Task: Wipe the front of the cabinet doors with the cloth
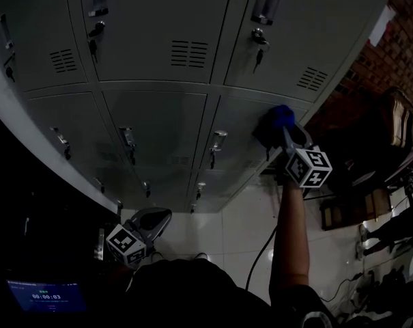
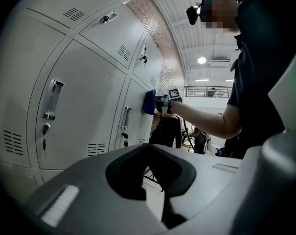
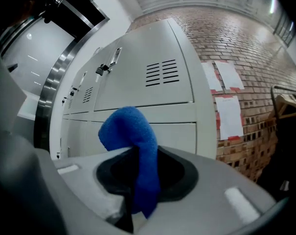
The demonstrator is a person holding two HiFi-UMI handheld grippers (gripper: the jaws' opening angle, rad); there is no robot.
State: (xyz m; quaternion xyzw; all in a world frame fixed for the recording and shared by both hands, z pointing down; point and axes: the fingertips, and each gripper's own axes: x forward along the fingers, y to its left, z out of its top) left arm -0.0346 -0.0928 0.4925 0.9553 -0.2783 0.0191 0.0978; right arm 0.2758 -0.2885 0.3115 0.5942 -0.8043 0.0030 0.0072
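A locker area in a large industrial-style hall: a bank of grey metal lockers [image 1: 158, 39] with vents, handles and keyed locks stands on a pale tiled floor [image 1: 240, 231], beside a red brick wall [image 3: 255, 58] bearing paper sheets [image 3: 229, 116], under a ribbed white ceiling [image 2: 201, 28].

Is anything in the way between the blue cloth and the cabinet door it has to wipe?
Nothing visible. The right gripper holds the blue cloth right at the cabinet door, seemingly touching it; the door's handle sits off to one side.
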